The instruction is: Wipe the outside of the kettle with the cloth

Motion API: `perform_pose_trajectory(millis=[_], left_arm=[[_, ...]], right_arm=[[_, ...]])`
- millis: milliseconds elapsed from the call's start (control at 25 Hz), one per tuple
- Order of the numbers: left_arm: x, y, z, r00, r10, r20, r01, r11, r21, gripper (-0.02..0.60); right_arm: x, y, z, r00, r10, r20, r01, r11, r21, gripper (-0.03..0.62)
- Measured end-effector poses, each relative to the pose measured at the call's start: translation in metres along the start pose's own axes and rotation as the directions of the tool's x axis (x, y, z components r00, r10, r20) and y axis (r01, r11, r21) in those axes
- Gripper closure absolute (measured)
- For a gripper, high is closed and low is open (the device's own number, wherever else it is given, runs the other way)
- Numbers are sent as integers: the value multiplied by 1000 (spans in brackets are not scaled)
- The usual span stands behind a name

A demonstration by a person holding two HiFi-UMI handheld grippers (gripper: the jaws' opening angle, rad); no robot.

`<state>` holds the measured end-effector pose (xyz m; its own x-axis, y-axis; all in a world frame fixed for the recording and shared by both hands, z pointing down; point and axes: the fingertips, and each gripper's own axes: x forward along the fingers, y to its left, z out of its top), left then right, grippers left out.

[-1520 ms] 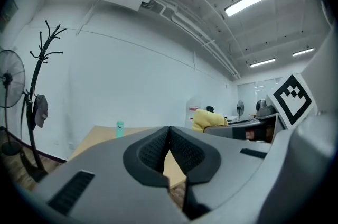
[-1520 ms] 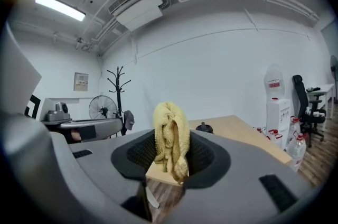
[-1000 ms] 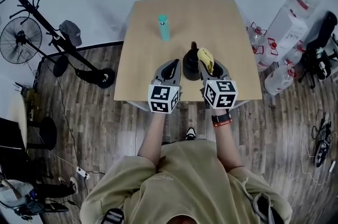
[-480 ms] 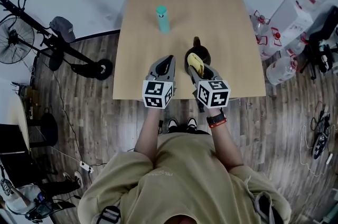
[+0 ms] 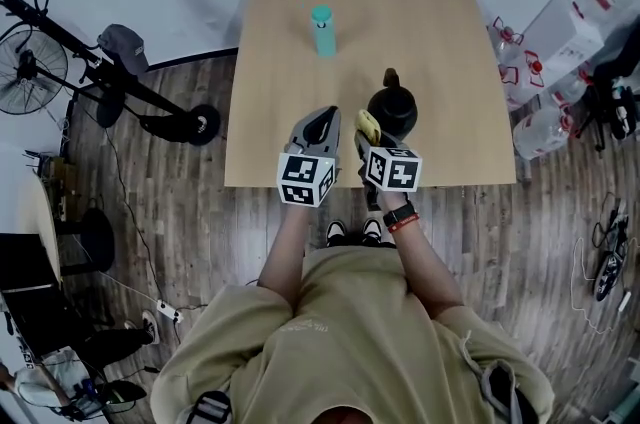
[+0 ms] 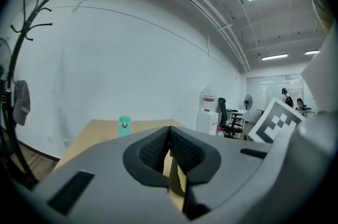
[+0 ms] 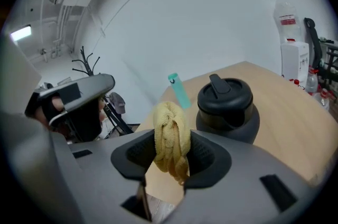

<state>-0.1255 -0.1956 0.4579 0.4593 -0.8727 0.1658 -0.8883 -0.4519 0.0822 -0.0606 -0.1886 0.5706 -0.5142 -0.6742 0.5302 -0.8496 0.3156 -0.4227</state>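
Observation:
A black kettle (image 5: 392,109) (image 7: 227,108) with a lidded top stands on the wooden table (image 5: 280,102), near its front edge and right of centre. My right gripper (image 5: 366,130) (image 7: 171,150) is shut on a bunched yellow cloth (image 5: 368,124) (image 7: 171,136) and sits just left of the kettle, the cloth close to its side; contact cannot be told. My left gripper (image 5: 322,122) (image 6: 169,145) hovers over the table's front edge, to the left of the right one, shut with nothing between its pads.
A teal bottle (image 5: 322,29) (image 6: 124,126) (image 7: 178,90) stands upright farther back on the table. A coat stand (image 5: 110,77) and a fan (image 5: 25,72) are on the floor at left. Large water jugs (image 5: 575,7) crowd the floor at right.
My right gripper with the cloth has come off the kettle's top and dropped to its left front side. The left gripper stays near the table's front edge. The head view has shifted.

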Motion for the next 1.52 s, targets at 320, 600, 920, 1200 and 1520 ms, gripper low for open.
perform_pose_trajectory(millis=[320,600,920,1200,1520], left_arm=[[-1,12,-8,1000,2,-16,-2,1000,-12,557],[-4,9,-13,999,-20,-27,19,1000,-17,557],[0,7,-17,999,-28,-38,27,999,-23,557],[10,-14,-24,996,-72,-53,71,997,-18,557],[16,-28,-29,993,-104,-63,103,994,-24,557]], right_arm=[[39,-16,-16,997,-62,-54,70,984,166,428],[49,-27,-24,995,-87,-38,95,944,316,428],[42,-34,-19,996,-86,-16,86,939,334,428],[30,-39,-22,998,-69,-11,68,943,325,428],[15,-44,-22,999,-50,3,47,947,317,428]])
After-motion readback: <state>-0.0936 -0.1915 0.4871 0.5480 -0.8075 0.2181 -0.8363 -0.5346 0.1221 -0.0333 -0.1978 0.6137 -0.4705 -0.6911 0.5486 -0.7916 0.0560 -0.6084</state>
